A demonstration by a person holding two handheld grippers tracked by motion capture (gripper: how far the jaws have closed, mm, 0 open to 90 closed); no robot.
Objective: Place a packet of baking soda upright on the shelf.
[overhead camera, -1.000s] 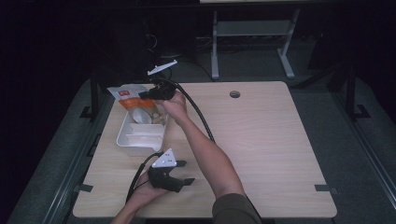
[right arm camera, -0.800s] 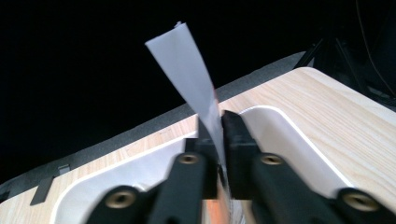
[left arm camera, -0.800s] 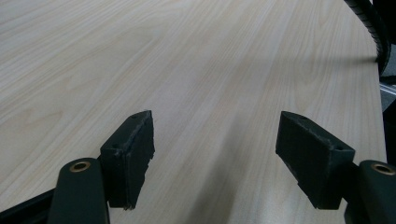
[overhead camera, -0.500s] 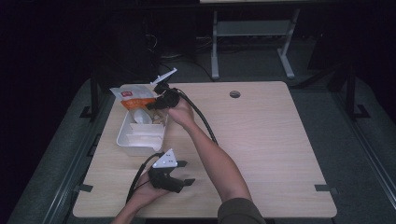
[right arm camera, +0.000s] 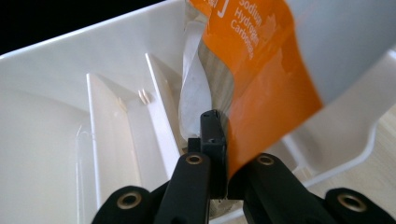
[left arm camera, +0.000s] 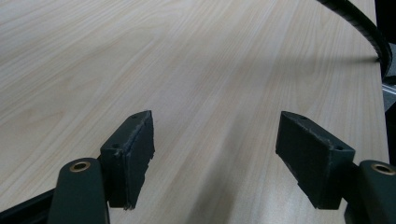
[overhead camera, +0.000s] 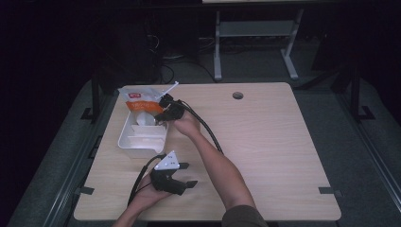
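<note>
Your right gripper [right arm camera: 217,140] sits at the upper left of the high view, jaws pinched tight on the edge of the orange-and-white soft plastic pouch [overhead camera: 140,100], which leans at the far end of the white divided plastic tray [overhead camera: 137,142]. That pouch looks light, floppy and slick, so I'd grip the flat sealed edge, not the bulging belly. Your left gripper [left arm camera: 217,158] rests low in the frame over the pale wooden table [overhead camera: 265,137], jaws wide apart, holding nothing.
</note>
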